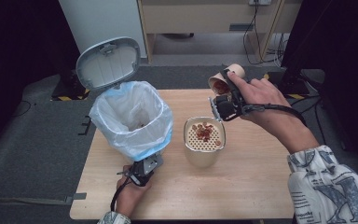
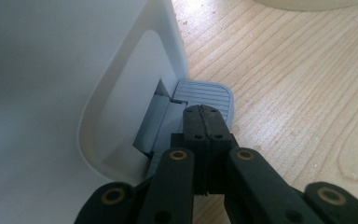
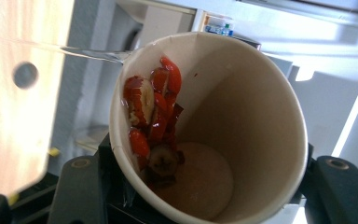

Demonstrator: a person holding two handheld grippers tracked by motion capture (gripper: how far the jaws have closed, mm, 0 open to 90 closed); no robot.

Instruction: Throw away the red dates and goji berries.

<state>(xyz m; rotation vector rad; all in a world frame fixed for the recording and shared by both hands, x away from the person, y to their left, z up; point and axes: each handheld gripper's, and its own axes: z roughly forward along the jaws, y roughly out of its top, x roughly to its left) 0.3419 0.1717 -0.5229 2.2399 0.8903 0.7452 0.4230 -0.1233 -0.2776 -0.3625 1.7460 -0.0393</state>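
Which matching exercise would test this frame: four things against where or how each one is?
Things:
1. paper cup
2. bin lid
3. strainer pot
4. foot pedal

States:
A. swung up and open
B. pressed under the shut left gripper
C. tilted, clamped by the right gripper, red pieces stuck to its inner wall
D. standing on the table beside the bin, red bits lying on its perforated top

Pairs: 1-C, 2-A, 3-D, 4-B
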